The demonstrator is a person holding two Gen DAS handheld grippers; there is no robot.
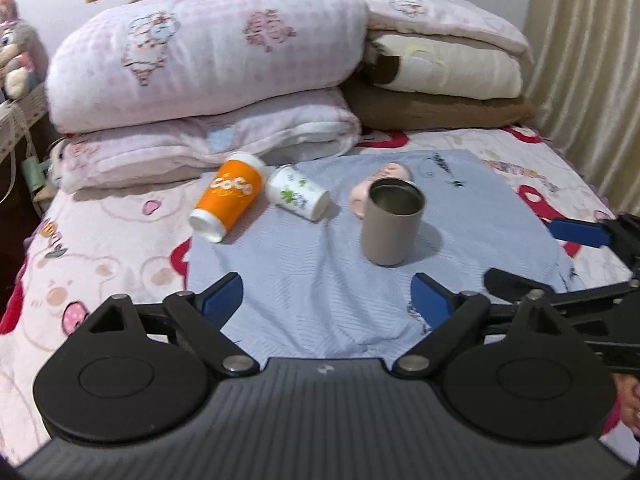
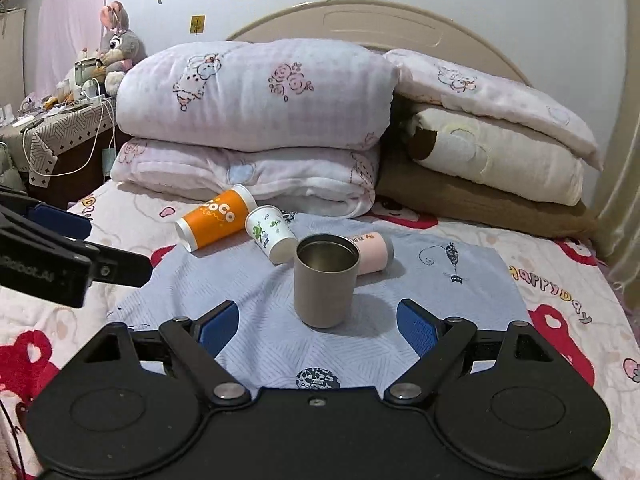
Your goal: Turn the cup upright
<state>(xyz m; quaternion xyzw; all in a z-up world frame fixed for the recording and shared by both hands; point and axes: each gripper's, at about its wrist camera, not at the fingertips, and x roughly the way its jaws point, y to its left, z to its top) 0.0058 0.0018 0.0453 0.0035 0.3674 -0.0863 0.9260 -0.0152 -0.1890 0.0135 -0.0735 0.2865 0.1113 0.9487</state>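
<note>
A grey metal cup (image 1: 391, 224) (image 2: 325, 280) stands upright, mouth up, on a light blue cloth (image 1: 304, 280) (image 2: 280, 344) on the bed. An orange "CoCo" cup (image 1: 230, 202) (image 2: 216, 222), a white cup with green print (image 1: 298, 193) (image 2: 271, 233) and a pink cup (image 1: 378, 184) (image 2: 374, 254) lie on their sides behind it. My left gripper (image 1: 327, 302) is open and empty, just short of the grey cup. My right gripper (image 2: 318, 326) is open and empty, with the grey cup just ahead between its blue fingertips.
Folded pink quilts (image 1: 200, 60) (image 2: 256, 96) and brown and cream pillows (image 1: 440, 80) (image 2: 492, 160) are stacked at the head of the bed. A cluttered side table (image 2: 60, 120) with a plush rabbit stands at the left. A curtain (image 1: 592, 40) hangs on the right.
</note>
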